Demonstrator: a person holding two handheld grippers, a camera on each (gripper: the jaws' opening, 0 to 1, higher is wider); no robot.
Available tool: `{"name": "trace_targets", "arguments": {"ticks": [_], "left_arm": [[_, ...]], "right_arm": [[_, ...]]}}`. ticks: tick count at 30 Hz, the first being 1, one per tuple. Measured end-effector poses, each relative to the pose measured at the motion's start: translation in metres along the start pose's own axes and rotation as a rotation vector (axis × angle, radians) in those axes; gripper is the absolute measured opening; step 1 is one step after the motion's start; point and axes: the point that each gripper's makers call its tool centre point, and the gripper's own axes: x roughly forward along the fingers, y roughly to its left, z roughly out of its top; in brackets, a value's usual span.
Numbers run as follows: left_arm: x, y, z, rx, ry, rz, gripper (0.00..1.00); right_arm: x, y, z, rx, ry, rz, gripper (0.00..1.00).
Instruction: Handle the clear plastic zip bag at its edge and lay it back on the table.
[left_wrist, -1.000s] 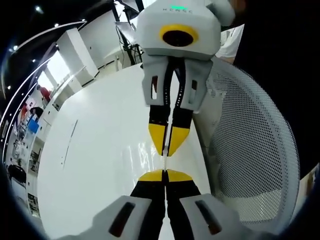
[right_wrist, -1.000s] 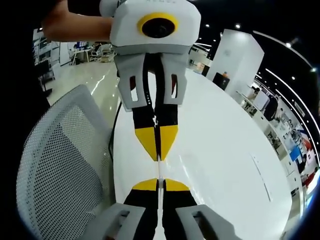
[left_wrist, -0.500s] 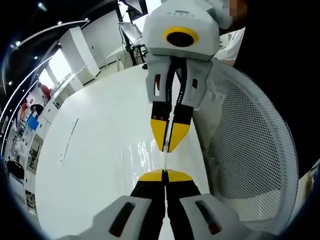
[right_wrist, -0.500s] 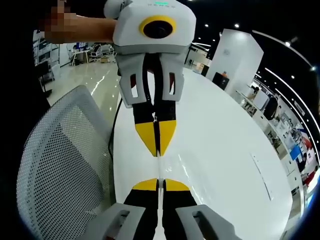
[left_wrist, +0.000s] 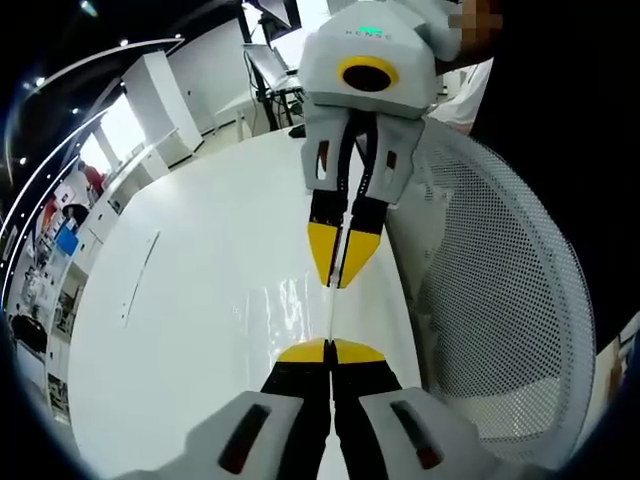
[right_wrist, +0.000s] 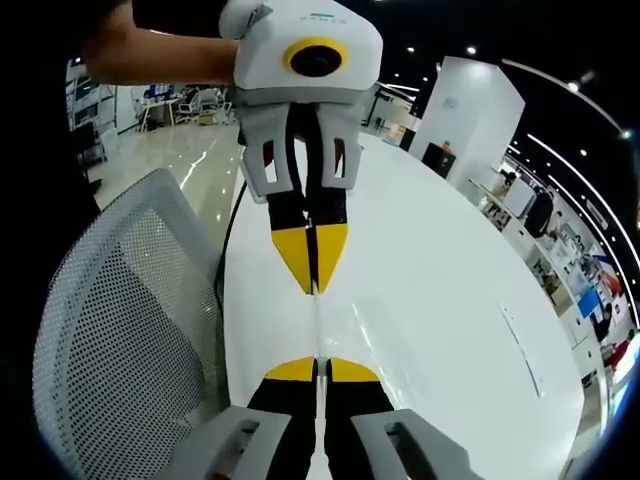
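Left gripper view:
own gripper: left gripper (left_wrist: 330, 350), yellow-tipped black jaws at 6 o'clock, pressed together on the near edge of the clear plastic zip bag (left_wrist: 331, 312).
bag: stretched as a thin, see-through strip from the 6 o'clock jaws toward 12 o'clock, edge-on, above the tabletop; glare patches beside it; whether it touches the table cannot be told.
other gripper: right gripper (left_wrist: 337, 282), white housing with yellow pointed tips, coming down from 12 o'clock, tips closed on the bag's far edge.
table: glossy white oval table (left_wrist: 190, 330) spreading toward 9 o'clock.
chair: white mesh-back office chair (left_wrist: 500, 300) at 3 o'clock, just beside the table edge.

Right gripper view:
own gripper: right gripper (right_wrist: 316, 369) at 6 o'clock, yellow tips shut on the bag edge (right_wrist: 317, 325).
bag: thin clear strip running up toward 12 o'clock, taut between the two pairs of tips.
other gripper: left gripper (right_wrist: 314, 288) descending from 12 o'clock, clamped on the opposite edge; a person's forearm (right_wrist: 160, 55) at 11 o'clock behind it.
table: white top (right_wrist: 440, 330) toward 3 o'clock.
chair: mesh back (right_wrist: 120, 330) at 9 o'clock.
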Motion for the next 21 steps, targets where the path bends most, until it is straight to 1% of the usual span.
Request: {"name": "trace_targets", "arguments": {"ticks": [21], "left_arm": [[-0.0050, 0.0044, -0.0054, -0.006, 0.006, 0.004, 0.00]], "right_arm": [[-0.0034, -0.0036, -0.0053, 0.007, 0.005, -0.008, 0.00]]}}
